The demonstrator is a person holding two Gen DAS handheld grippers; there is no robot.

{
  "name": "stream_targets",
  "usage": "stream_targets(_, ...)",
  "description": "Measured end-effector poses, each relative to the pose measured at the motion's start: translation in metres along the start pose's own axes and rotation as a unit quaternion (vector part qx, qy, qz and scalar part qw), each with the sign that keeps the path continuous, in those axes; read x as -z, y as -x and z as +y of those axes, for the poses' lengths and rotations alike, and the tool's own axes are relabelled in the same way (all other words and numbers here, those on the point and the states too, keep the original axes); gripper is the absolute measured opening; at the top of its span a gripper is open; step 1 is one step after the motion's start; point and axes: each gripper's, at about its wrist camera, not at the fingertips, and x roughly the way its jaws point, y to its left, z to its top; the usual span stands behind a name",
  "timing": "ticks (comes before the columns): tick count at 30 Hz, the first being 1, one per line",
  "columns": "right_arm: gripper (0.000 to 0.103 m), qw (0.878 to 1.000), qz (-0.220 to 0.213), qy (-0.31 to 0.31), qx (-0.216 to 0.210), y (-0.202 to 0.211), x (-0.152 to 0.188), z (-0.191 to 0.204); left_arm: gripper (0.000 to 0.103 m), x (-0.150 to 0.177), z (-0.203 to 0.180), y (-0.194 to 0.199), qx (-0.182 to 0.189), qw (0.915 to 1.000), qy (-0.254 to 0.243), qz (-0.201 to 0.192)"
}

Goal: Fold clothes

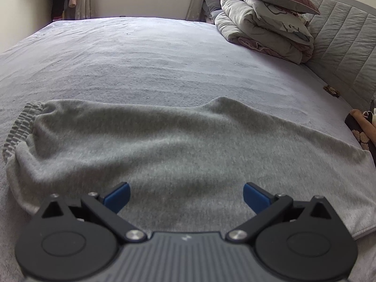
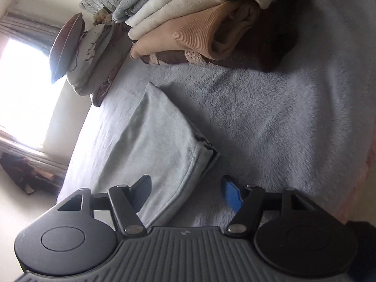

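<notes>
Grey sweatpants (image 1: pixel 164 145) lie flat across the near part of the bed (image 1: pixel 141 58), with the elastic waistband (image 1: pixel 18 127) at the left. My left gripper (image 1: pixel 186 189) hovers open just above the middle of the near edge, with nothing between its blue pads. In the right wrist view, rolled on its side, the leg end of the pants (image 2: pixel 145 145) reaches toward me. My right gripper (image 2: pixel 185 183) is open around its hemmed corner (image 2: pixel 190 183). One finger (image 2: pixel 141 192) is over the cloth and the other finger (image 2: pixel 231 195) is over the sheet. The pads are not pressing.
Folded quilts topped by a pillow (image 1: pixel 263 23) sit at the far right against the padded headboard (image 1: pixel 340 47). A stack of folded clothes (image 2: pixel 199 23) lies on the bed beyond the leg end, seen also as clothes (image 1: pixel 362 127). A small brown item (image 1: pixel 331 90) lies near the headboard.
</notes>
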Motion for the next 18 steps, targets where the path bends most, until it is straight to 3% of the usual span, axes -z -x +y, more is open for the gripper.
stream_targets(6, 0.061, 0.998, -0.04, 0.034, 0.026, -0.018, 0.006, 0.018, 0.103, 0.001, 0.002, 0.003, 0.0, 1.0, 0.004, -0.002)
stream_targets(7, 0.057, 0.998, -0.046, 0.036, 0.031, -0.021, 0.007, 0.019, 0.103, 0.001, 0.002, 0.004, 0.001, 1.0, 0.006, -0.002)
stream_targets(8, 0.046, 0.997, -0.051, 0.037, 0.039, -0.022, 0.007, 0.021, 0.103, 0.001, 0.004, 0.005, 0.001, 1.0, 0.009, -0.003)
stream_targets(9, 0.027, 0.997, -0.057, 0.036, 0.045, -0.022, 0.007, 0.02, 0.103, 0.001, 0.005, 0.006, 0.002, 0.9999, 0.012, -0.003)
stream_targets(11, 0.022, 0.997, -0.068, 0.03, 0.037, -0.021, 0.006, 0.019, 0.103, 0.0, 0.009, 0.008, 0.003, 0.9998, 0.02, -0.003)
stream_targets(13, 0.021, 0.993, -0.087, 0.071, 0.041, -0.018, 0.01, 0.032, 0.103, -0.001, 0.013, 0.01, 0.005, 0.9995, 0.03, -0.003)
stream_targets(15, 0.02, 0.981, -0.117, 0.146, 0.054, -0.013, 0.019, 0.053, 0.103, -0.002, 0.016, 0.011, 0.005, 0.9993, 0.036, -0.003)
stream_targets(18, 0.019, 0.949, -0.158, 0.267, 0.064, -0.01, 0.038, 0.089, 0.103, -0.002, 0.018, 0.011, 0.004, 0.9992, 0.041, -0.003)
